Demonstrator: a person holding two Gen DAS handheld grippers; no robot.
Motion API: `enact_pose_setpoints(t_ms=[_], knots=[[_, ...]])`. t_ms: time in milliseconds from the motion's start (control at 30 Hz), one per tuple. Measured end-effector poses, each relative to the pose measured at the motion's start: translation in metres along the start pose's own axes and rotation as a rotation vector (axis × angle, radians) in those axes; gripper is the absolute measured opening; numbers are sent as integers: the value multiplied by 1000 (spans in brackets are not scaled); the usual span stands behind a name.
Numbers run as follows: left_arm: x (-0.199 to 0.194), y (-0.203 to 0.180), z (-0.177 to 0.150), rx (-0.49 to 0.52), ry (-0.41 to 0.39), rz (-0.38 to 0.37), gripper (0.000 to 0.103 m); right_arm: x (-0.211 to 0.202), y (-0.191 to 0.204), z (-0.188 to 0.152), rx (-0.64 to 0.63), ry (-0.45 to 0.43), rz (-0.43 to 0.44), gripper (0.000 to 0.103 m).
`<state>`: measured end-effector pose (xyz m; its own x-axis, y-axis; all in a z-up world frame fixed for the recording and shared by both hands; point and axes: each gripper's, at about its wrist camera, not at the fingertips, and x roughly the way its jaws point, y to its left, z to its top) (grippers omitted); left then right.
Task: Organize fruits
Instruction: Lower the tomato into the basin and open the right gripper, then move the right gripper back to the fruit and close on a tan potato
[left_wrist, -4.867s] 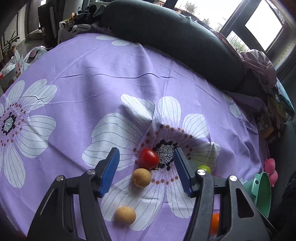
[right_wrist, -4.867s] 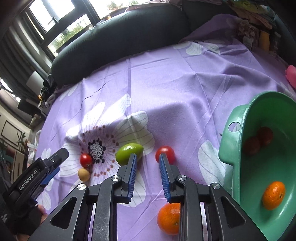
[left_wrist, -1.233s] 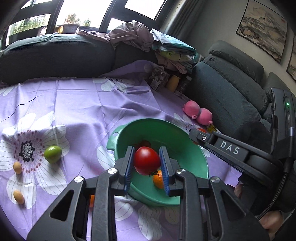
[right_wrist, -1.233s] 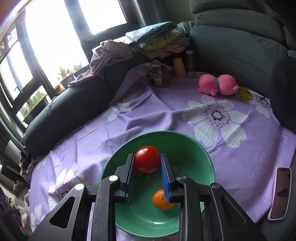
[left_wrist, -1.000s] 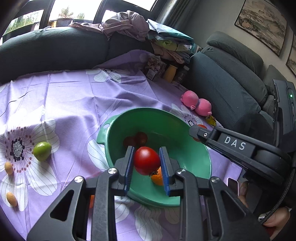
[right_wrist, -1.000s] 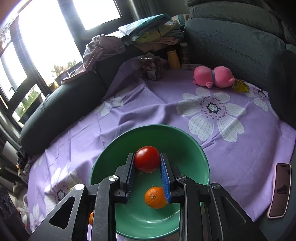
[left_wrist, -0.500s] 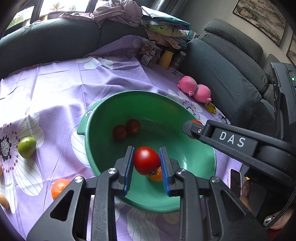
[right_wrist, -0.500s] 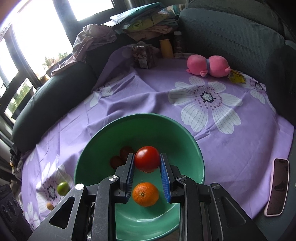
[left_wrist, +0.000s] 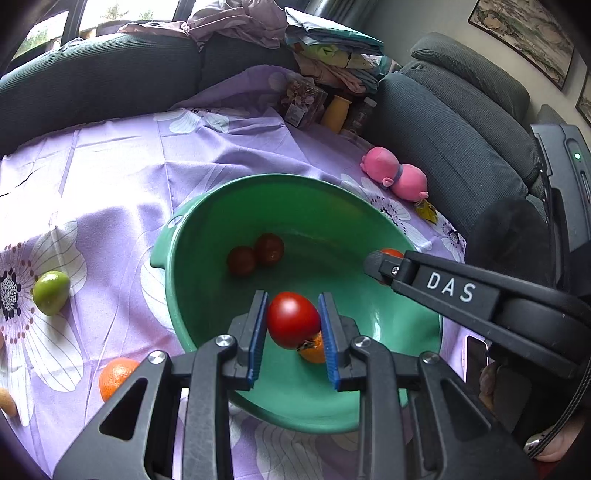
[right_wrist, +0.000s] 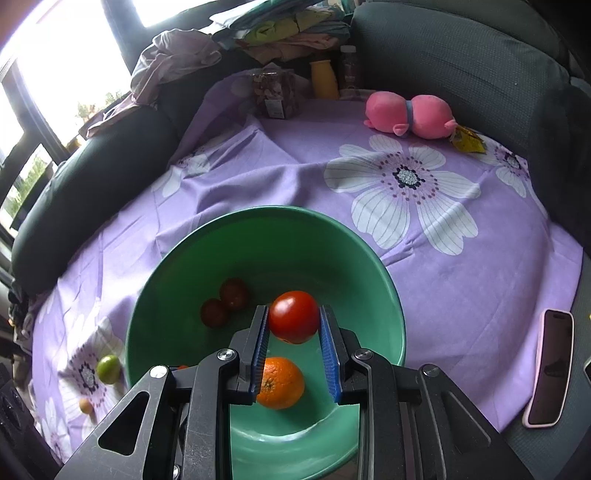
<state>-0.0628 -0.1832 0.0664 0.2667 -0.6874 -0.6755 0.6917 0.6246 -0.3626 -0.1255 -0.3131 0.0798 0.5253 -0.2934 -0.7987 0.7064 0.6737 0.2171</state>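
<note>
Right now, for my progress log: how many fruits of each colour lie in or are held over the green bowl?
Red tomatoes, held: 2
Dark red fruits: 2
Oranges: 1
Total: 5

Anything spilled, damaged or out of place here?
Nothing spilled or damaged. Each gripper, left and right, holds a red tomato over the green bowl. A lime and an orange lie outside it on the purple cloth.
</note>
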Motion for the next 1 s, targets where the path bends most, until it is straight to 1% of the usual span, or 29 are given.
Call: enact_pose_setpoints(t_ms=[67, 100, 133, 167, 233, 267, 300, 367, 433, 533, 600, 700, 800, 900, 933, 1000], knots=[[-1, 0, 0, -2, -5, 4, 31, -1, 0, 1, 2, -2, -3, 29], [-3, 0, 0, -2, -9, 5, 38, -1, 0, 1, 2, -5, -8, 29], [-5, 0, 0, -2, -14, 2, 48, -2, 0, 1, -2, -11, -15, 29], [-7, 0, 0, -3, -17, -3, 52, -3, 1, 1, -7, -18, -21, 29], [-16, 2, 1, -4, -32, -6, 56, -5, 2, 1, -16, -30, -23, 33], [-21, 3, 2, -5, -42, 1, 58, -7, 3, 1, -18, -38, -21, 39], [-26, 5, 2, -7, -52, 10, 60, -9, 3, 2, -20, -48, -17, 41], [-41, 11, 4, -14, -78, 33, 61, -14, 6, 2, -23, -67, 0, 41], [-58, 23, 6, -41, -108, 62, 63, -19, 10, 1, -30, -83, 38, 41], [-86, 49, 9, -99, -152, 128, 64, -26, 20, 0, -59, -90, 116, 41], [-102, 73, 8, -154, -168, 205, 64, -28, 33, -3, -98, -84, 170, 41], [-121, 116, 4, -270, -164, 348, 63, -26, 57, -10, -173, -47, 252, 41], [-131, 161, -5, -404, -147, 449, 61, -21, 83, -20, -245, -11, 304, 41], [-133, 196, -14, -530, -116, 563, 48, -13, 107, -31, -309, 40, 344, 41], [-132, 204, -16, -553, -109, 589, 46, -10, 114, -35, -329, 60, 360, 41], [-126, 216, -21, -568, -79, 615, 43, -4, 129, -45, -368, 102, 399, 41]])
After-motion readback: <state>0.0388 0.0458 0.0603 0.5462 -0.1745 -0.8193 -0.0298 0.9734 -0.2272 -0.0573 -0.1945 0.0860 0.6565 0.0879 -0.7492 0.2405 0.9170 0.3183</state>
